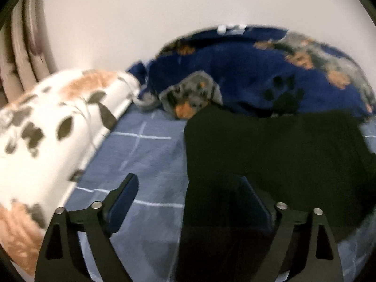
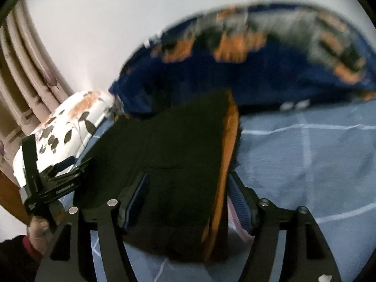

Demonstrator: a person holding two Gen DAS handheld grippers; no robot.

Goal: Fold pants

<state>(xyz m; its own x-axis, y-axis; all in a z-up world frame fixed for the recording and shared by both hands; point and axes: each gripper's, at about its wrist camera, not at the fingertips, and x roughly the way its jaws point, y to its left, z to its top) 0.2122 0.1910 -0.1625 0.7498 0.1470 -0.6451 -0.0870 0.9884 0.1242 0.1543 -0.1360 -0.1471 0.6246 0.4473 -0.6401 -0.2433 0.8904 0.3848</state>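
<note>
Black plastic fingers of the left hand-held gripper (image 1: 188, 202) stand wide apart, gripping nothing; the left finger hangs over bare bedsheet (image 1: 145, 155), while the right one lies against the dark cloth of the black pants (image 1: 270, 145), whose left edge runs up between the two fingers. From this gripper the pants spread forward and to the right across the pale blue grid-lined sheet. Beyond their far edge lies a navy blanket (image 1: 235, 70) printed with dogs and paw marks, bunched against the wall. To the left of the gripper sits a white pillow (image 1: 47, 129) with brown and grey leaf shapes, and behind it a beige curtain (image 1: 23, 47).

On the right wrist view, the right hand-held gripper (image 2: 188, 197) also has its fingers spread, with the pants (image 2: 169, 145) lying between them; whether either pad touches the cloth cannot be told. An orange lining shows along the pants' right edge, just inside the right finger. Far to the left of this gripper, the left hand-held gripper (image 2: 61, 174) appears at the pants' other edge, held by a hand (image 2: 38, 232). Ahead lies the blurred navy blanket (image 2: 211, 75), with the bedsheet (image 2: 305, 155) to the right and the pillow (image 2: 70, 127) to the left.
</note>
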